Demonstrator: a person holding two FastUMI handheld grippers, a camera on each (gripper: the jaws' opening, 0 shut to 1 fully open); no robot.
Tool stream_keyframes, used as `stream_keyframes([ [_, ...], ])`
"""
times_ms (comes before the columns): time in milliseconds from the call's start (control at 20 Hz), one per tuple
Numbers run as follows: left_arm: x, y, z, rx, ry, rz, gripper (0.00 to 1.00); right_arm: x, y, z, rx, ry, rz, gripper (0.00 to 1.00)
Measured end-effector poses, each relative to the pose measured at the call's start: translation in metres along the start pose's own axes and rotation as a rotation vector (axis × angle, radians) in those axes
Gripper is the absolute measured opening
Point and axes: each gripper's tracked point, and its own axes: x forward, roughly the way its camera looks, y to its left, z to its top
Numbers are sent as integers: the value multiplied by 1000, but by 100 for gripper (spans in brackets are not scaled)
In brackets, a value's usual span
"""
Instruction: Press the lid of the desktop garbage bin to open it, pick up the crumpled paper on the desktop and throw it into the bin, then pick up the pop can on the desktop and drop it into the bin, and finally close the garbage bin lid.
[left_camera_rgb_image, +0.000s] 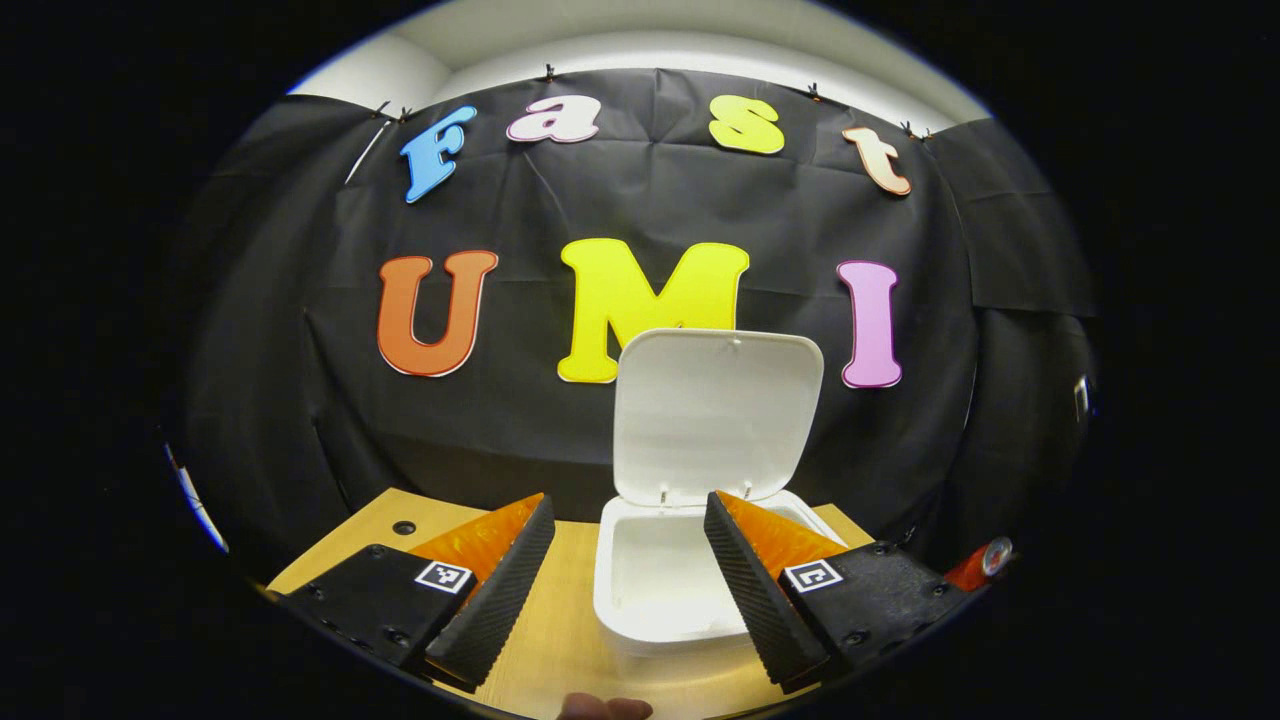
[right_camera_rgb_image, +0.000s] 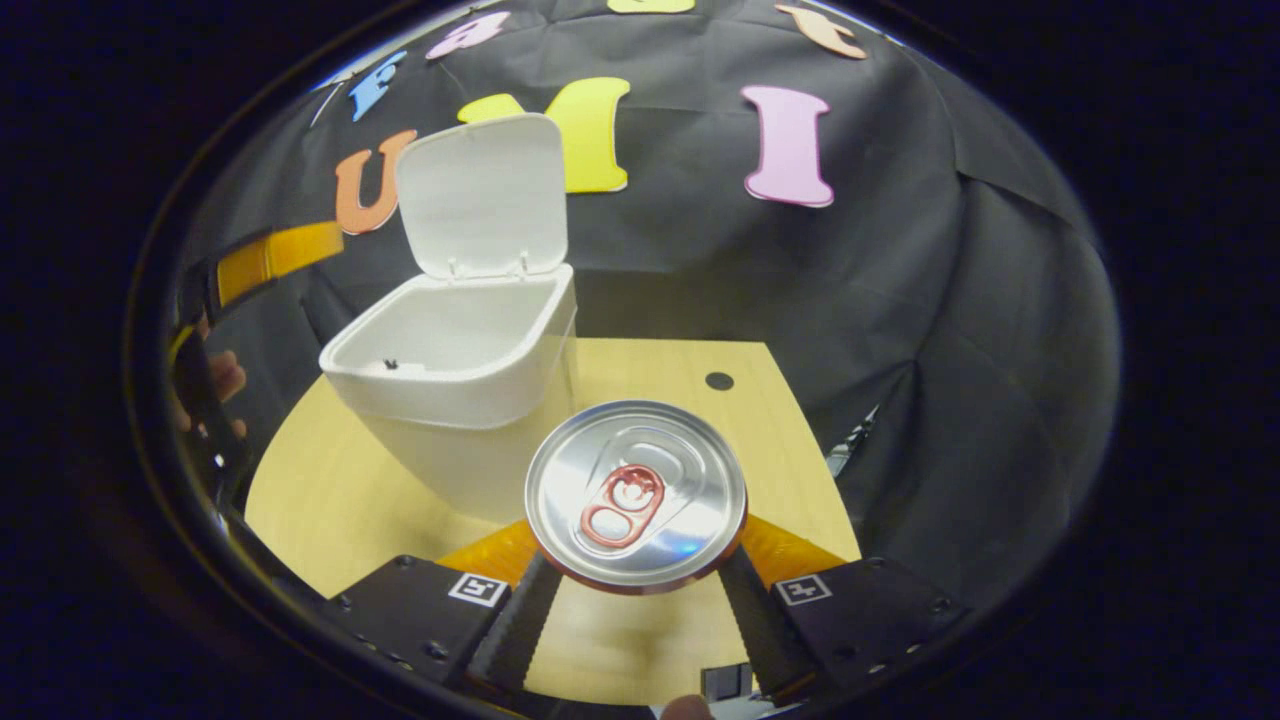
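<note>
On the wooden desktop (right_camera_rgb_image: 330, 500) the bin (right_camera_rgb_image: 455, 375) stands with lid (right_camera_rgb_image: 485, 195) up. Right gripper (right_camera_rgb_image: 640, 590) clamps the pop can (right_camera_rgb_image: 637, 495), not yet dropped; left gripper (left_camera_rgb_image: 628, 570) hovers, jaws wide and empty. Lid closing remains.

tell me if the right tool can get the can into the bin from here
Probably yes: the right tool grips the can, the bin sits just ahead, its lid stands upright, and nothing lies between.
</note>
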Motion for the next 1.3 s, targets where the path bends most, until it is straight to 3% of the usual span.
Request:
stream_keyframes([
  [250, -30, 32, -14, -14, 12, 66, 97, -7, 19, 75, -69, -80, 49, 82],
  [450, -57, 59, -16, -33, 17, 145, 97, 7, 55, 117, -137, -127, 112, 82],
  [850, -98, 114, -6, -24, 1, 335, 97, 56, 139, 140, -251, -102, 235, 81],
  [1300, -108, 128, -8, -26, 8, 402, 97, 82, 155, 135, -276, -55, 254, 81],
])
